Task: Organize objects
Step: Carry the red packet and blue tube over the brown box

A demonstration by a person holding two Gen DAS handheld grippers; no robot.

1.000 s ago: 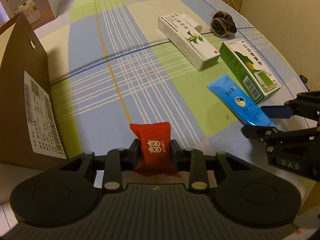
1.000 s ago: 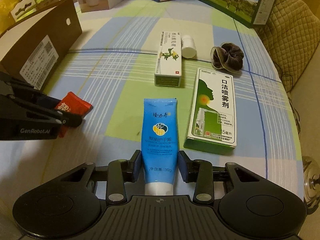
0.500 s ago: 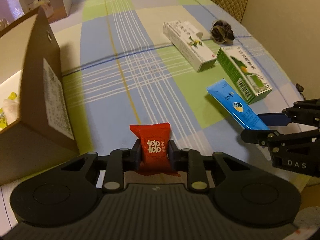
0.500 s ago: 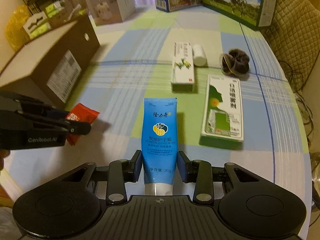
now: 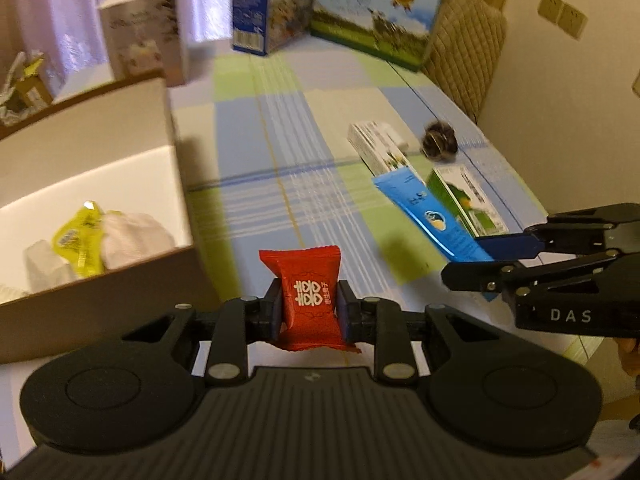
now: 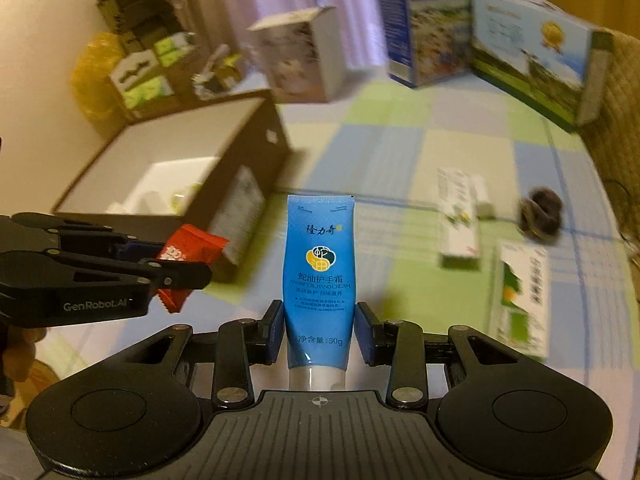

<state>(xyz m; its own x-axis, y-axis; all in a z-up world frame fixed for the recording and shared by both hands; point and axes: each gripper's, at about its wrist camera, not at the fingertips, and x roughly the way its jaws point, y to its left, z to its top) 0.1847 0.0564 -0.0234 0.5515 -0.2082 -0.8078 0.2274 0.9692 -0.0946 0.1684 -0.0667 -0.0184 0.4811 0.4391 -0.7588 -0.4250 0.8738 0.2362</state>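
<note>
My left gripper [image 5: 307, 308] is shut on a red candy packet [image 5: 306, 280], held in the air above the checked tablecloth; the same packet [image 6: 192, 246] shows at the left of the right wrist view. My right gripper [image 6: 319, 322] is shut on a blue hand cream tube [image 6: 320, 264], lifted off the cloth, cap end toward the camera. That tube [image 5: 428, 216] hangs at the right of the left wrist view. An open brown cardboard box [image 5: 176, 152] stands to the left, with a yellow sachet [image 5: 78, 240] and white items inside.
On the cloth to the right lie a white medicine box [image 6: 458, 220], a green-and-white spray box [image 6: 520, 300] and a dark scrunchie [image 6: 540, 212]. Tall cartons [image 5: 372, 12] stand along the far edge, a padded chair [image 5: 460, 36] behind them.
Both grippers have risen with their loads; the tube left the cloth. The views tilted up, so the open box's inside and the far cartons now show.
</note>
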